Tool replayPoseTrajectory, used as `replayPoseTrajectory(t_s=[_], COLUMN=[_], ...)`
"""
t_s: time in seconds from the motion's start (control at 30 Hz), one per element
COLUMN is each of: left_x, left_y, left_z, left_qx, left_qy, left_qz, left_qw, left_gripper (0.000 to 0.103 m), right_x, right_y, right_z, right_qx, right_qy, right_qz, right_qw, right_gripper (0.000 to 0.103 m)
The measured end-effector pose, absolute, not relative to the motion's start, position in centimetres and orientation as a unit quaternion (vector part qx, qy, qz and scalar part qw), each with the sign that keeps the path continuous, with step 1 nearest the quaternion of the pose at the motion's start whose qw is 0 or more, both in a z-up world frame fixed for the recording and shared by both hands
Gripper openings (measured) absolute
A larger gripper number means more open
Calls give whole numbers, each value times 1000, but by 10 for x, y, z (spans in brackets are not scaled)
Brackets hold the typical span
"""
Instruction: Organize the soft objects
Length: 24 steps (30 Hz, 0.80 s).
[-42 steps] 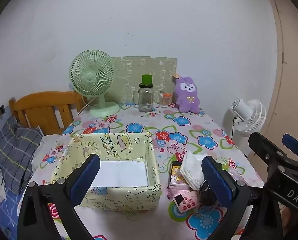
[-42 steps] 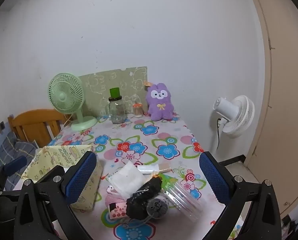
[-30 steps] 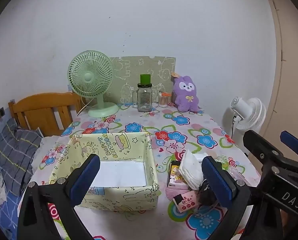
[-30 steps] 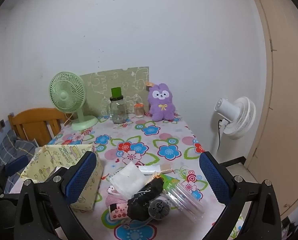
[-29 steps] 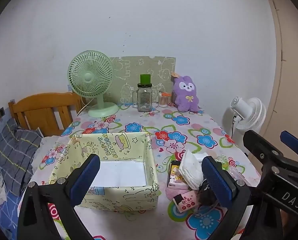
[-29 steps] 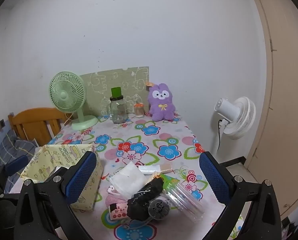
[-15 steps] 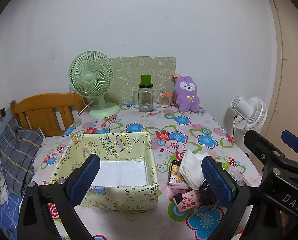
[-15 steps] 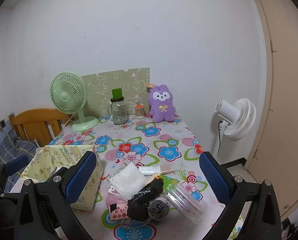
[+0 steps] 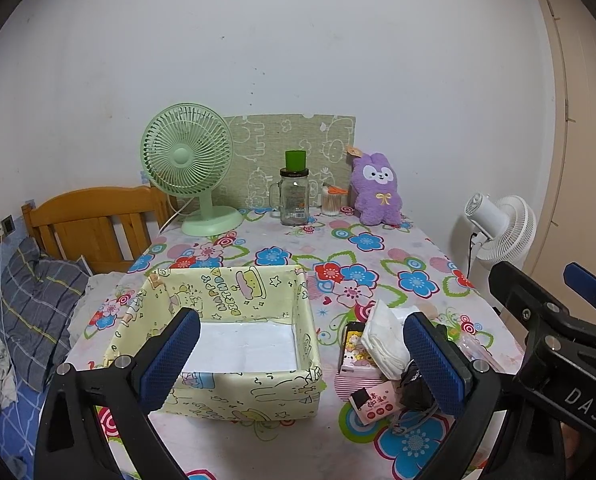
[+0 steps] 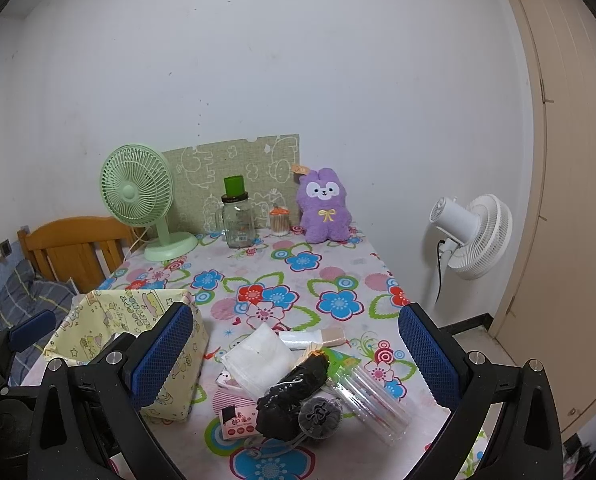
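A pale yellow fabric box point(image 9: 226, 300) with a white bottom sits near the table's front left; it also shows in the right wrist view point(image 10: 130, 316). Right of it lies a heap: a white tissue pack point(image 10: 260, 358), a black soft bundle point(image 10: 294, 394), a pink packet point(image 10: 238, 420) and a clear plastic tube point(image 10: 371, 400). The tissue pack shows in the left wrist view point(image 9: 383, 340). A purple plush rabbit point(image 9: 375, 190) sits at the back. My left gripper point(image 9: 298, 364) is open above the box's front. My right gripper point(image 10: 294, 360) is open above the heap.
A green desk fan point(image 9: 190, 168), a glass jar with a green lid point(image 9: 294, 192) and a small jar point(image 9: 331, 200) stand at the back by a green board. A white fan point(image 10: 473, 236) stands off the table's right. A wooden headboard point(image 9: 94, 220) is left.
Both grippers have drifted slightly back and up, so the scene sits a little lower. Nothing on the table has moved.
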<state>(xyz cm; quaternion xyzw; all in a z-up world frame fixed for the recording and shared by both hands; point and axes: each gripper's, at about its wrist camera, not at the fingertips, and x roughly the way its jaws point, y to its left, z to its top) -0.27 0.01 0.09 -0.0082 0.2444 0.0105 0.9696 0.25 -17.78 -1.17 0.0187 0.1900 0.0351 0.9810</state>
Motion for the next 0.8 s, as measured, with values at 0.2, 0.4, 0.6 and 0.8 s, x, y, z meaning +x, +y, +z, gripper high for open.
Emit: replayPoseTrajectory(t_s=[0.2, 0.4, 0.6, 0.8], left_x=[-3, -3, -3, -3], left_y=[0, -1, -1, 0], left_z=[1, 0, 0, 1], left_qx=[-8, -8, -8, -10], left_qy=[244, 244, 244, 244], left_qz=[11, 10, 10, 10], left_qw=[970, 970, 970, 970], left_gripper=[102, 102, 102, 102], right_x=[3, 2, 2, 2], right_y=[-178, -178, -177, -177], right_z=[-12, -12, -12, -12], right_qx=[19, 19, 20, 20], right_qy=[190, 189, 188, 188], right_qz=[35, 35, 34, 34], right_qw=[981, 981, 981, 981], right_gripper=[103, 103, 103, 103])
